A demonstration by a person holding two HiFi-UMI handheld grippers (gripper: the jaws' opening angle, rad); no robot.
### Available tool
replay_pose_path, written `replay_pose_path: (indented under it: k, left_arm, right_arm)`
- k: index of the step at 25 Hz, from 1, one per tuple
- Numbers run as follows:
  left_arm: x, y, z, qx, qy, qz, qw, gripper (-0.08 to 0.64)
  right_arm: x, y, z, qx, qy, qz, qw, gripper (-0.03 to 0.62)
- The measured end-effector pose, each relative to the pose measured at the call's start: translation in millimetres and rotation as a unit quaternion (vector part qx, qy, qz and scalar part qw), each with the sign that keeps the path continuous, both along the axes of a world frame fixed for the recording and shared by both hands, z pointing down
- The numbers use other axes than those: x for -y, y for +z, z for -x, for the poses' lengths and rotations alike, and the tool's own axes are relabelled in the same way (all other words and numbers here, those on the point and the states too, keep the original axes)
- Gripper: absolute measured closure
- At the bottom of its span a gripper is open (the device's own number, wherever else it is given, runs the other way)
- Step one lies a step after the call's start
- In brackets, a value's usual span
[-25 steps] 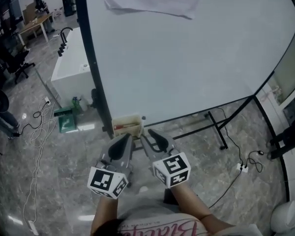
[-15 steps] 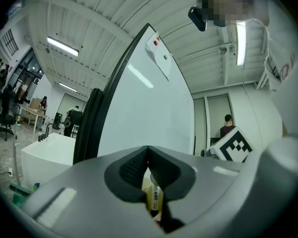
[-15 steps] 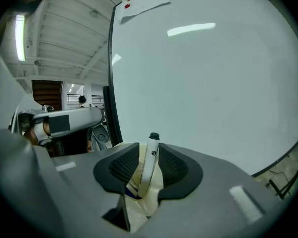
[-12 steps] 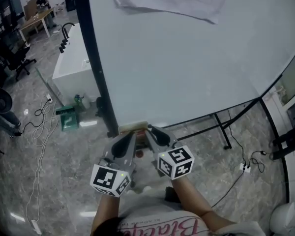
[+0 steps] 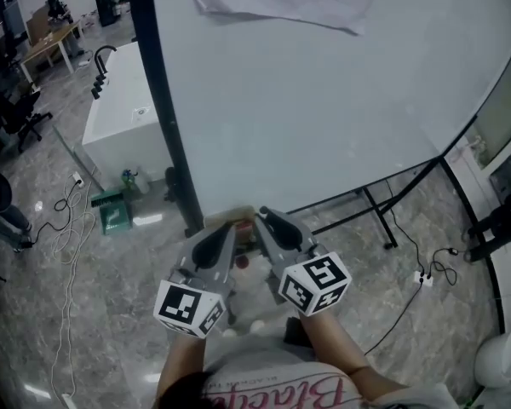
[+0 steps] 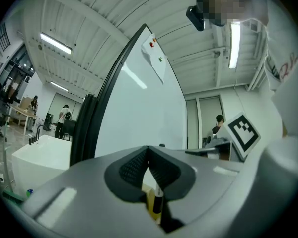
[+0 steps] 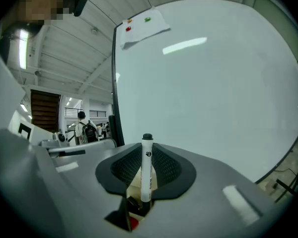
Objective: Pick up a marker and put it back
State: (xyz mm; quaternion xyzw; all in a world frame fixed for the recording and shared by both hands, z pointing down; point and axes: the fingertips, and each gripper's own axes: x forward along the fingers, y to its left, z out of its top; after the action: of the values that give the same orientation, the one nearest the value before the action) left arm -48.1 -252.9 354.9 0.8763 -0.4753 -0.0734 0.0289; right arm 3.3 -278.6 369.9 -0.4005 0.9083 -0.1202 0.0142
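One white marker (image 7: 146,172) stands upright between the pads of my right tool (image 7: 147,148), which is clamped on it. My left tool (image 6: 148,151), just beside it, is closed, tips together. The whiteboard (image 7: 213,83) rises ahead of both.

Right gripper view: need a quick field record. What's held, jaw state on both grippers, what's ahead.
right gripper: shut on marker
marker: white barrel, black cap, upright between the pads, cap end above the jaws
left gripper: shut, nothing between its pads
whiteboard: straight ahead, fills most of the view
paper sheet: near the whiteboard's top, under a red and a green magnet
beige box: at the whiteboard's lower edge, just past both gripper tips
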Motion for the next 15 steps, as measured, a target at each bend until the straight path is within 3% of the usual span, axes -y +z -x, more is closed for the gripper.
replay_pose_path:
  k: [4, 8, 15]
  left_arm:
    - [-4, -14, -3, 0.001, 0.013, -0.017, 0.9998, 0.560]
    - [-9, -24, -2, 0.033, -0.004, -0.036, 0.9988, 0.561]
    - [-13, -33, -1, 0.009, 0.007, -0.044, 0.9990, 0.561]
  right_arm:
    - [-13, -36, -5, 0.028, 0.011, -0.044, 0.999, 0.526]
    - [-24, -50, -5, 0.035, 0.012, -0.062, 0.997, 0.526]
    - [-26, -45, -6, 0.031, 0.018, -0.065, 0.997, 0.526]
